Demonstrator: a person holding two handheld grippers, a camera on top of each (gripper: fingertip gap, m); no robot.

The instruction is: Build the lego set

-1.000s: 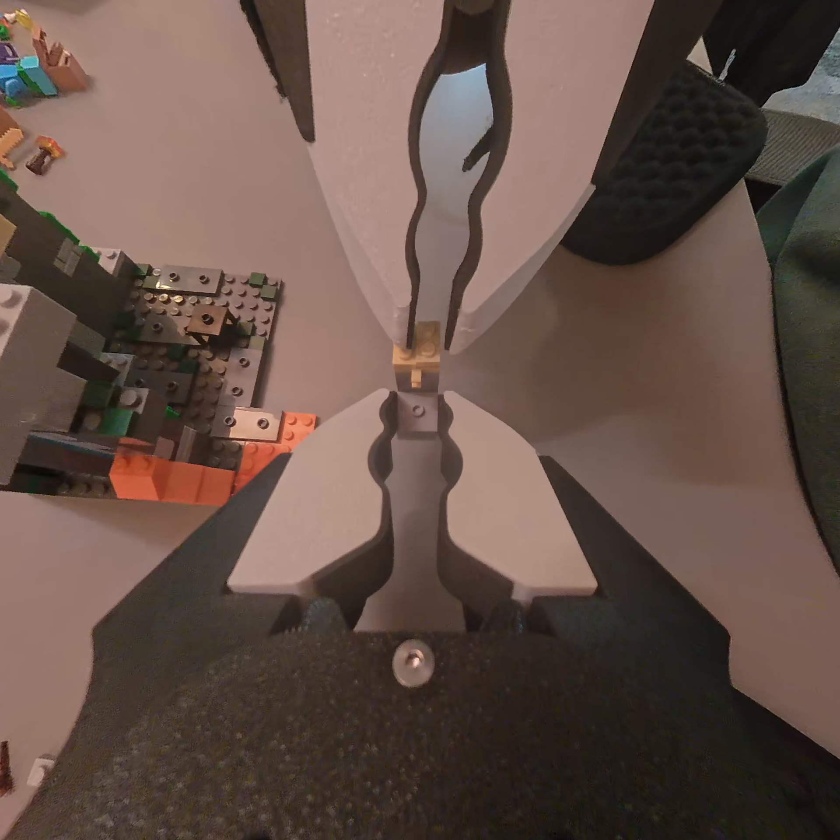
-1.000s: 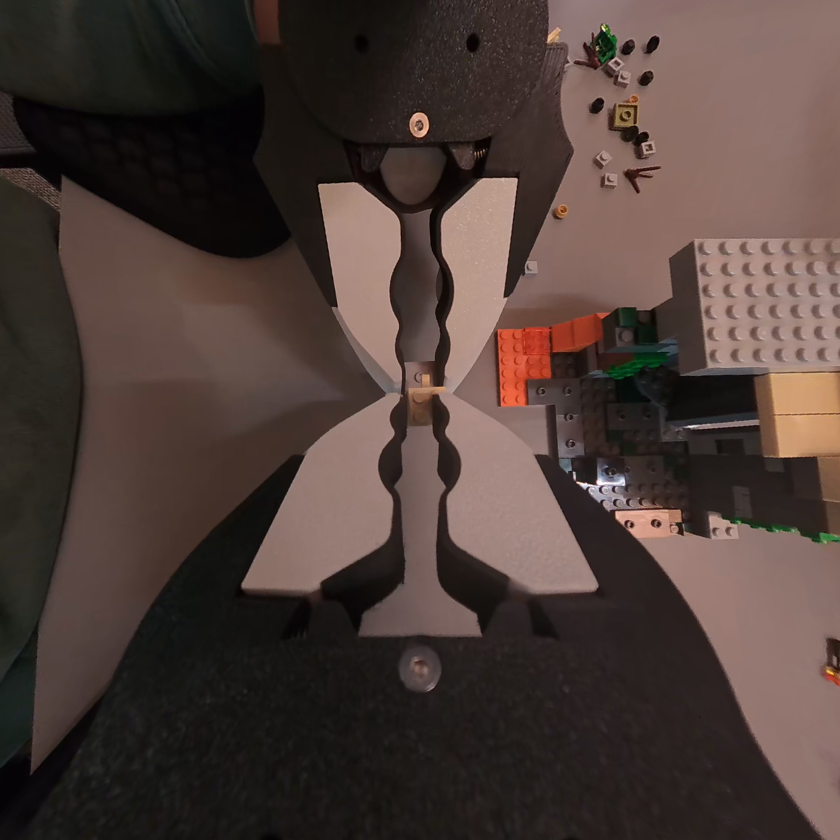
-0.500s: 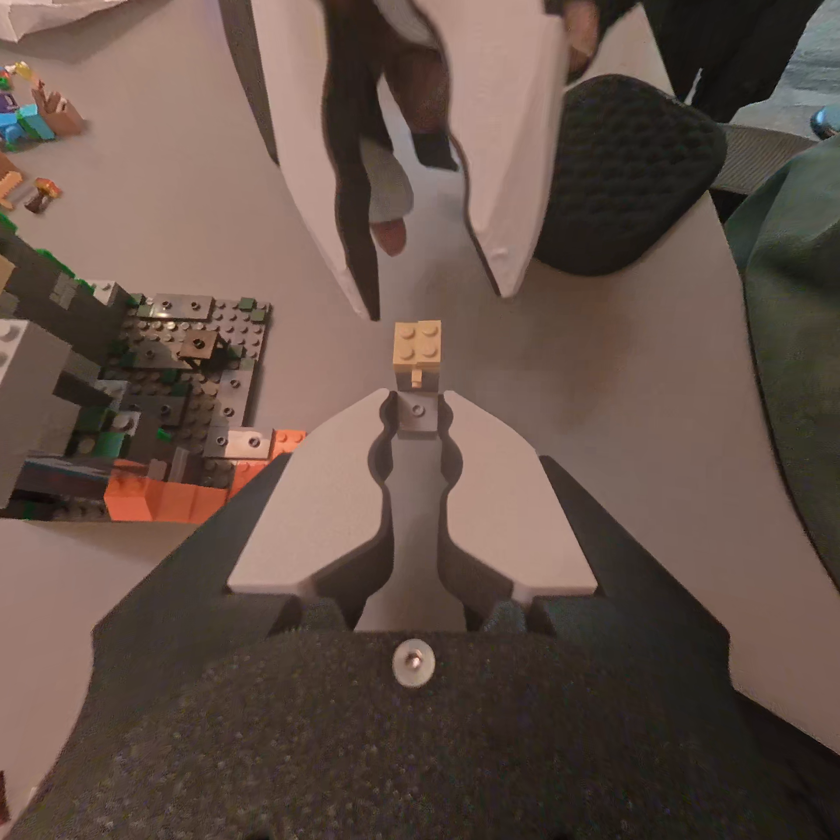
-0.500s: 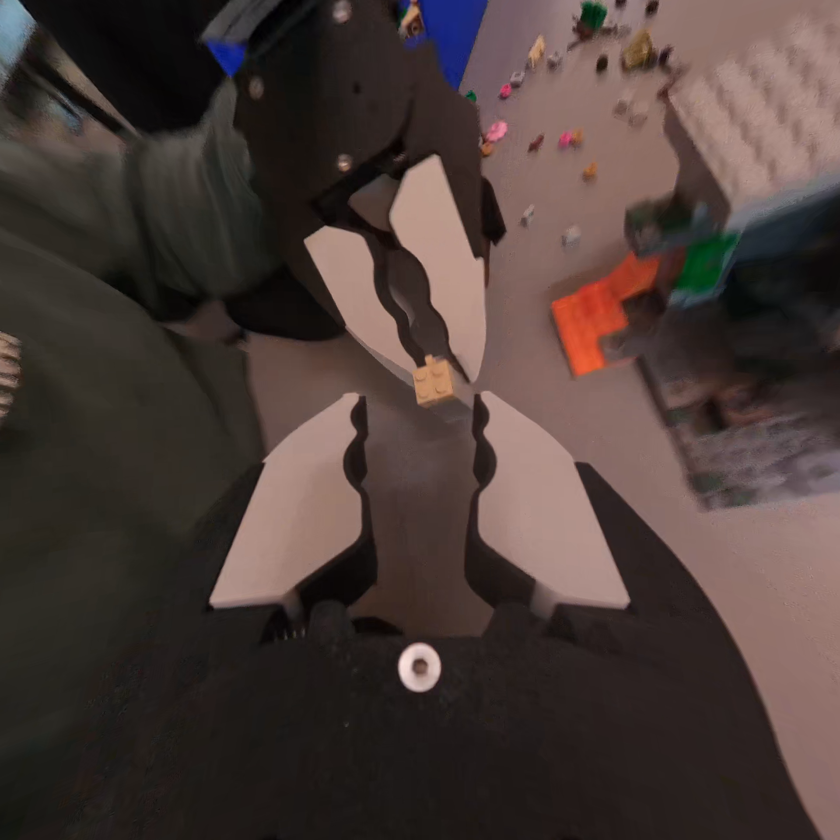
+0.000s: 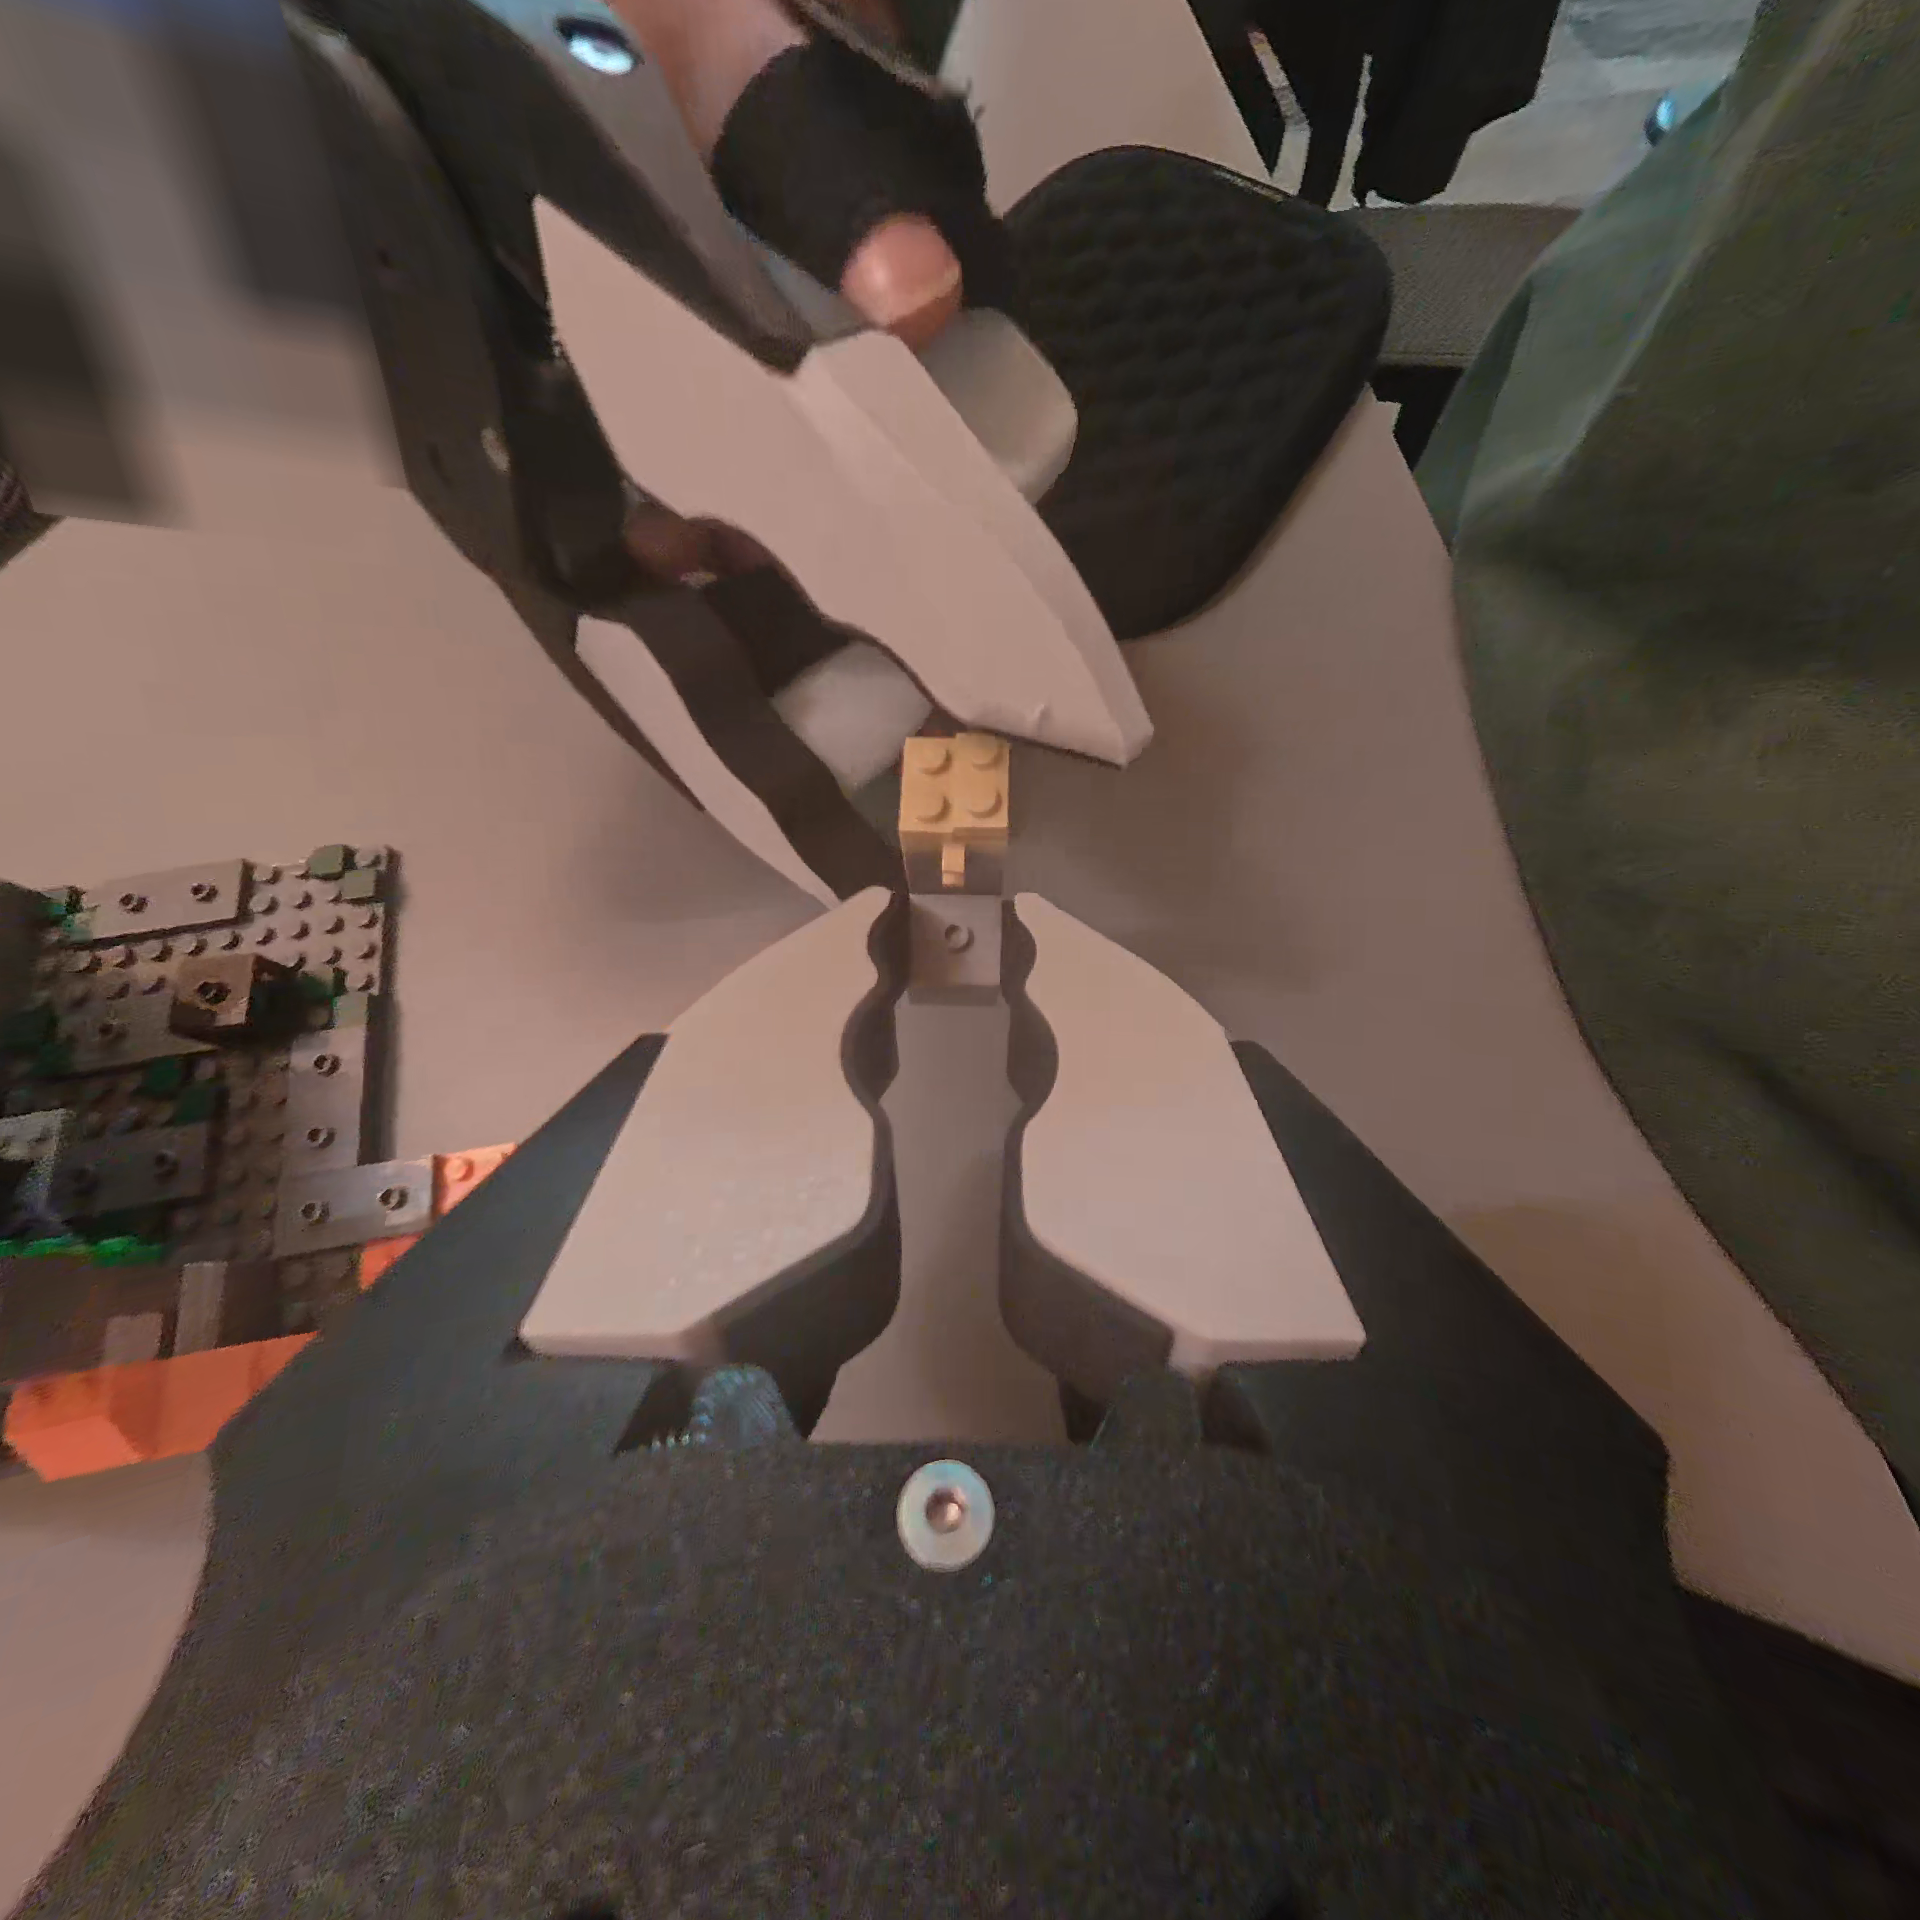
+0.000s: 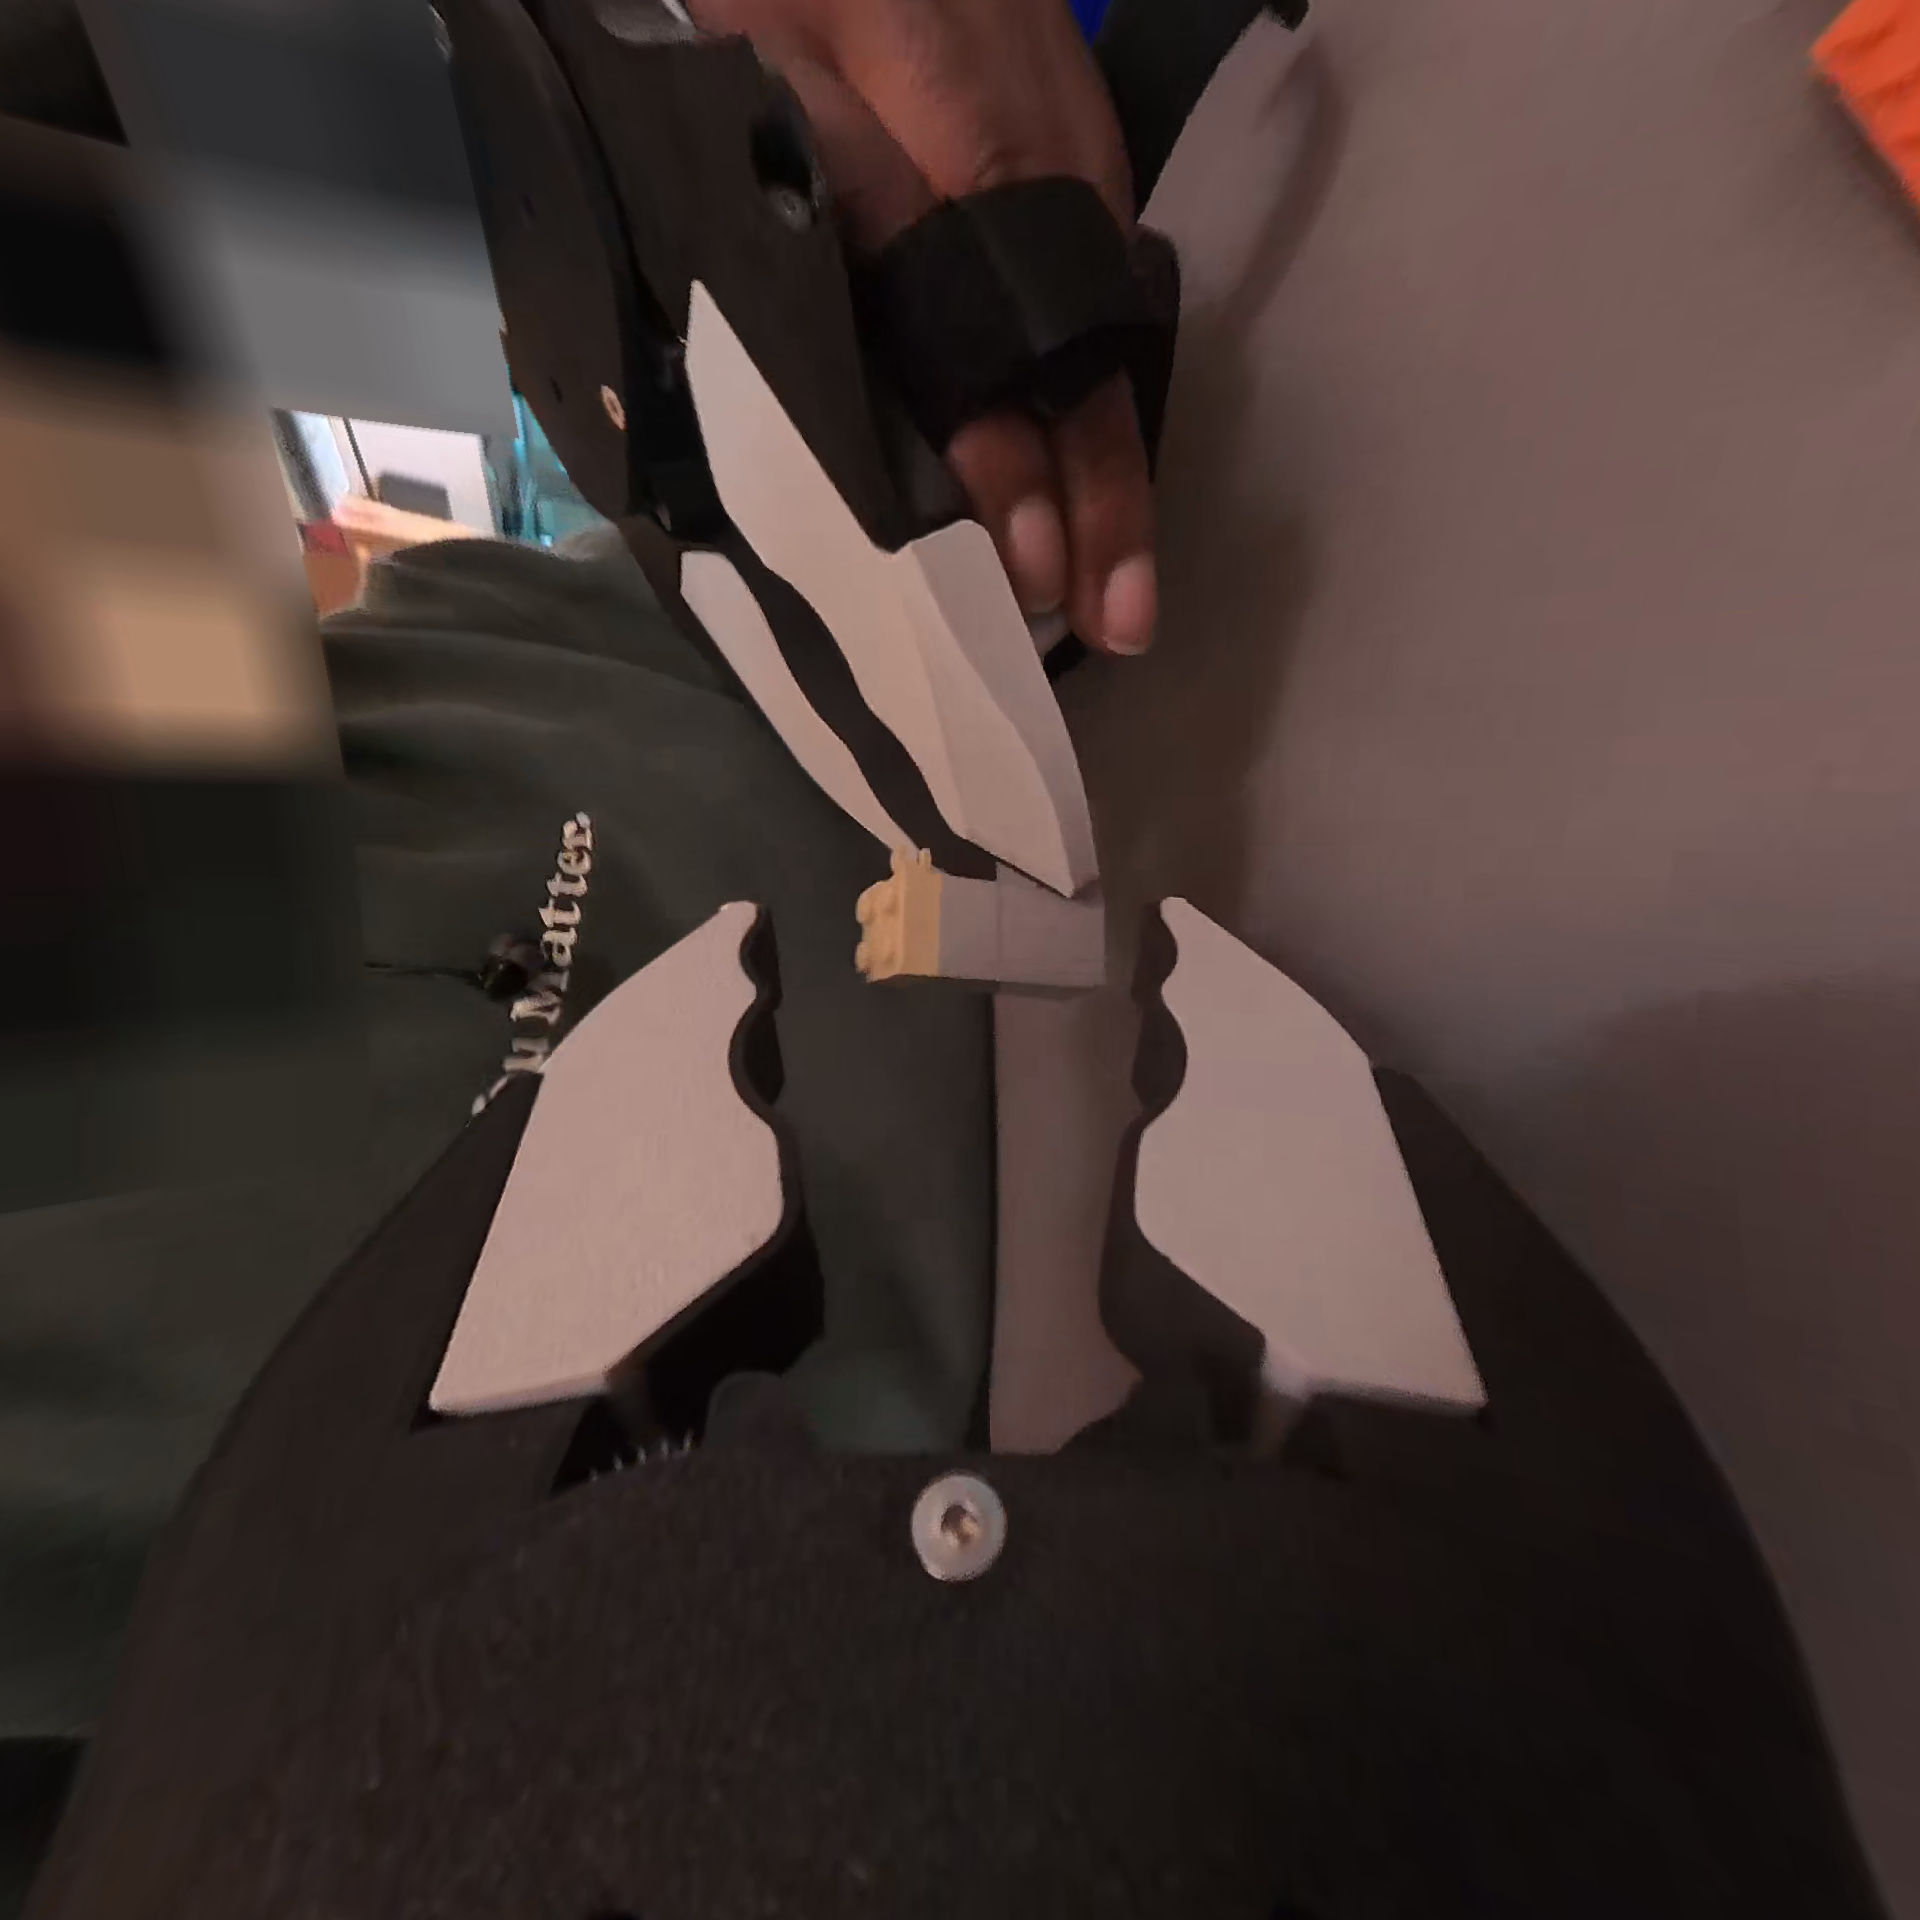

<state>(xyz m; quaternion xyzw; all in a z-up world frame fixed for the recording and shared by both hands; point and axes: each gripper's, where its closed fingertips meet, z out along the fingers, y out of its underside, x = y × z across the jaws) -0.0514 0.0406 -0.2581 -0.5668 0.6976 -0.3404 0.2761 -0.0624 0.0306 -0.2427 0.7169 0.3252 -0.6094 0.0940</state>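
My left gripper (image 5: 956,920) is shut on a small grey brick (image 5: 956,951) and holds it above the white table (image 5: 260,675). A tan four-stud brick (image 5: 954,795) is joined to the grey brick's far end. My right gripper (image 6: 956,925) is open, and the little stack, tan (image 6: 899,930) and grey (image 6: 1029,940), stands between its pads without touching them. In the left wrist view the right gripper's fingers (image 5: 935,582) reach in from the upper left and straddle the tan brick. In the right wrist view the left gripper's fingers (image 6: 977,748) come down from above, held by a gloved hand (image 6: 1039,312).
A brick model of dark grey plates and orange bricks (image 5: 208,1060) lies on the table at the left. A black padded chair arm (image 5: 1195,416) is at the table's far edge. A person's green sweatshirt (image 5: 1714,727) fills the right side. An orange piece (image 6: 1870,83) shows at top right. Less than 4 cm separates the two grippers' tips.
My right gripper let go of the tan brick, opened wide, drew back, then swung round so its open jaws straddle the stack from the side. My left gripper kept its grip.
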